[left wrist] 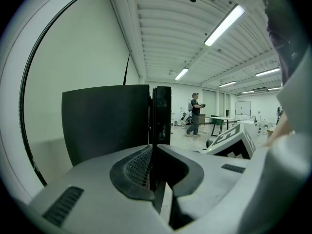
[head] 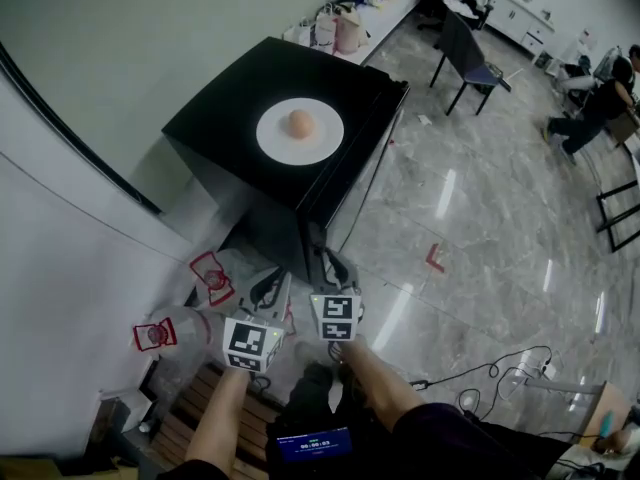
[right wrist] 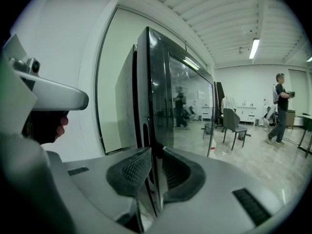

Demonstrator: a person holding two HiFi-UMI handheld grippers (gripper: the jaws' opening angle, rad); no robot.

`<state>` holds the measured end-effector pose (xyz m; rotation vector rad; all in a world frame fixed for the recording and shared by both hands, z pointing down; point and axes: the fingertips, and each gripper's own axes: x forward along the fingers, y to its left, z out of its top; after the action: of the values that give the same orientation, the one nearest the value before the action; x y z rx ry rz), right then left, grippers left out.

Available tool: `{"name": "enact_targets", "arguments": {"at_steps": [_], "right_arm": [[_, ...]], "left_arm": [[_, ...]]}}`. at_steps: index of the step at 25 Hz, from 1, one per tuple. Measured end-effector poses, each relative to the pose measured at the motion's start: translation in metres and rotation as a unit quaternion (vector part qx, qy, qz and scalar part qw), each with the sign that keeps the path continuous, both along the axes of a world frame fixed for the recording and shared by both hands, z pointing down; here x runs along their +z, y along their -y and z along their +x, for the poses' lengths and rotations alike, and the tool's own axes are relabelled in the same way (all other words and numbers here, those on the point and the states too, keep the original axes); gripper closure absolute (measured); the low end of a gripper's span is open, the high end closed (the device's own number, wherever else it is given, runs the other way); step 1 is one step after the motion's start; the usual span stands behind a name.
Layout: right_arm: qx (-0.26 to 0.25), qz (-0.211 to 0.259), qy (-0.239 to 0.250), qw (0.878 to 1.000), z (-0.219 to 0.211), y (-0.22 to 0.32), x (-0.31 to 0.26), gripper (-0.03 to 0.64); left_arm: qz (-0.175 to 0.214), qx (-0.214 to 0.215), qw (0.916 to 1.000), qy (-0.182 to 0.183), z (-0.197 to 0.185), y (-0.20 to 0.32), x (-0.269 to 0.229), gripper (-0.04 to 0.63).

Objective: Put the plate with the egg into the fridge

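a big open workroom, lab or office rather than a home: a pale, polished stone-look floor (head: 480, 218) carries a red tape mark (head: 434, 258) and loose cables (head: 490, 378). a ribbed ceiling (left wrist: 161, 28) holds long strip lights (left wrist: 224, 24). a white counter (head: 390, 13) with bags runs along the wall, near an office chair (head: 468, 58) and a far whiteboard (left wrist: 242, 108) (people (left wrist: 195, 113) stand about). a small black fridge (head: 290, 118) sits by the wall.

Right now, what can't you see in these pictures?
- Fridge inside: its door and walls hide it in every view.
- Plate and egg: up on the fridge top, above what both gripper views show.
- Screen words: too small in the head view.
- Person's arms: cut off by the head view's bottom edge.
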<state>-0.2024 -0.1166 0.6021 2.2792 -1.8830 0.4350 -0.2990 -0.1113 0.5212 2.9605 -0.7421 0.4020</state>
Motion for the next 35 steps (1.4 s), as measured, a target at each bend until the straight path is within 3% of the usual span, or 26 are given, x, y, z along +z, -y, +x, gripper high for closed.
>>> {"name": "enact_targets", "arguments": {"at_steps": [4,8,12,20,27,35], "right_arm": [[0.022,0.011,0.007,1.000,0.024,-0.037,0.002,0.552],[-0.021,0.005,0.007,1.000,0.051,-0.070,0.007,0.554],[-0.067,0.020,0.032,0.997,0.083,-0.096,0.005,0.555],[-0.172,0.010,0.012,0.985,0.134,-0.131,0.008,0.555],[-0.238,0.010,0.020,0.971,0.199,-0.161,0.014,0.555],[-0.239,0.011,0.015,0.971,0.295,-0.177,0.018,0.571]], "left_arm": [[-0.009,0.001,0.9999,-0.011,-0.001,0.005,0.003,0.584],[-0.016,0.021,0.9995,-0.015,0.021,0.003,0.009,0.584],[-0.013,0.071,0.9972,-0.019,0.067,-0.021,0.002,0.584],[-0.005,0.144,0.9894,-0.016,0.159,-0.075,-0.002,0.584],[0.009,0.174,0.9847,0.004,0.250,-0.124,0.014,0.584],[0.022,0.206,0.9781,0.021,0.342,-0.162,0.019,0.584]]}}
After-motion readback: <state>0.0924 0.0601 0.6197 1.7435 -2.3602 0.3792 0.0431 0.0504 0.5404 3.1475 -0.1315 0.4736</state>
